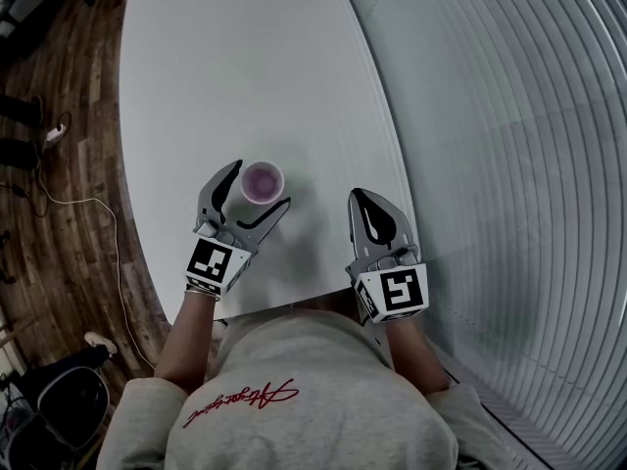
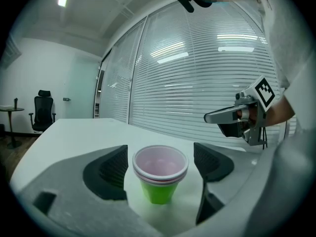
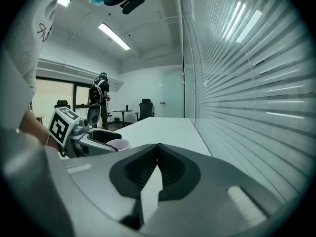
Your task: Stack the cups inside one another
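A stack of cups (image 1: 263, 181) stands upright on the white table (image 1: 245, 67): pink cups (image 2: 160, 163) nested in a green cup (image 2: 158, 194). My left gripper (image 1: 260, 185) is open, its jaws on either side of the stack, and the ribbed pads (image 2: 111, 174) stand clear of the rims. My right gripper (image 1: 367, 196) is shut with nothing between its jaws, to the right of the stack and apart from it. In the right gripper view the closed jaws (image 3: 158, 149) point along the table, with the pink rim (image 3: 118, 143) at the left.
The table's near edge (image 1: 284, 309) lies just behind both grippers. A glass wall with blinds (image 1: 509, 116) runs along the table's right side. Wooden floor with a cable (image 1: 69, 199) lies to the left. An office chair (image 2: 42, 112) and a standing person (image 3: 98, 95) are far off.
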